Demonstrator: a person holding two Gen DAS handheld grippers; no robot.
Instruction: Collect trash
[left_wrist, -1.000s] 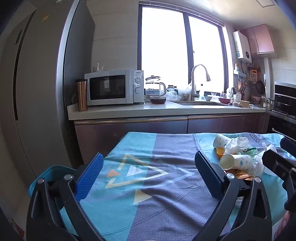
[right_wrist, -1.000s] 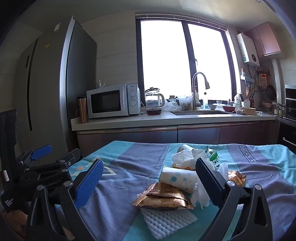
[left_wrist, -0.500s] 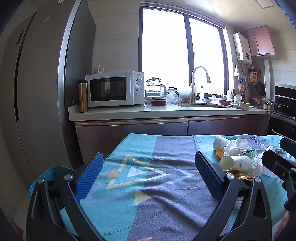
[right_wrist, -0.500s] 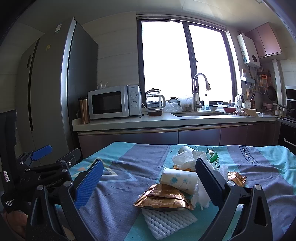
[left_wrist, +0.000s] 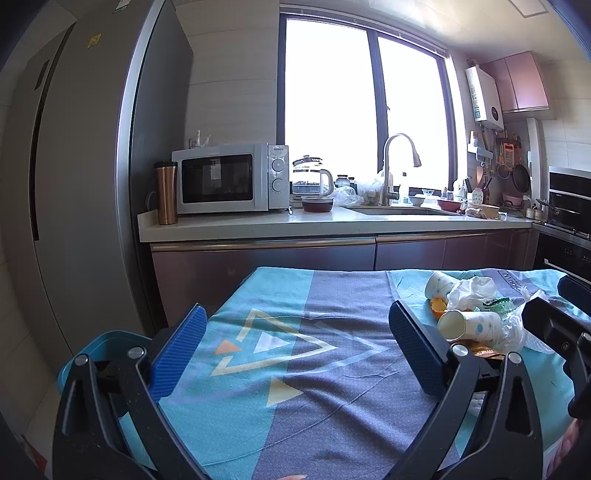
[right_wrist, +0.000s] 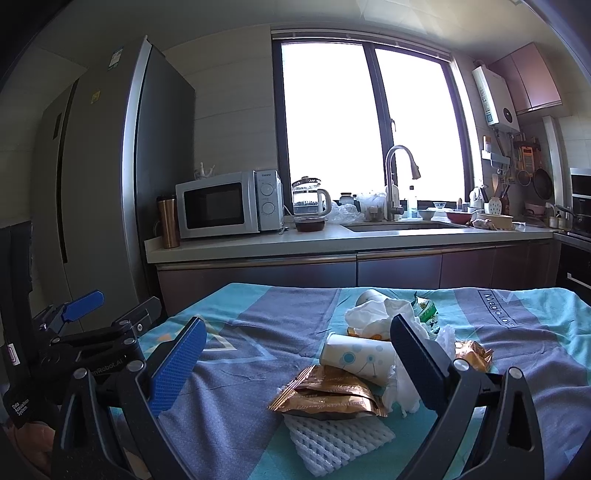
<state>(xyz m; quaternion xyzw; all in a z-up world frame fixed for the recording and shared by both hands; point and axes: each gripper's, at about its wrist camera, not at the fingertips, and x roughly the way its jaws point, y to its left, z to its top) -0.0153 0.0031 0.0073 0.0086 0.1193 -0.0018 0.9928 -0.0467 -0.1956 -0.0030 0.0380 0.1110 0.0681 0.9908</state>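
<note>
Both tools are spread wide and hold nothing: the left gripper (left_wrist: 295, 345) hangs over bare patterned blue-and-grey tablecloth (left_wrist: 332, 354), while the right gripper (right_wrist: 295, 360) faces the trash heaped on the right part of the table. Nearest to it lie a white foam fruit net (right_wrist: 334, 439) under a crumpled gold foil snack wrapper (right_wrist: 328, 391), with a tipped white paper cup with blue dots (right_wrist: 356, 358) just behind.

The pieces overlap, so a pinch on the wrapper would likely drag the net or roll the cup away. Slick foil may also slip from the pads, and thin crumpled white tissue (right_wrist: 373, 317) could tear or shed bits.

A teal plastic bin (left_wrist: 98, 345) shows only as a rim at the table's near-left corner, so its depth and contents stay unknown. A second cup (right_wrist: 369, 295), a green wrapper (right_wrist: 424, 310) and something orange are half buried at the far side of the heap. The right gripper's finger covers part of the pile.
</note>
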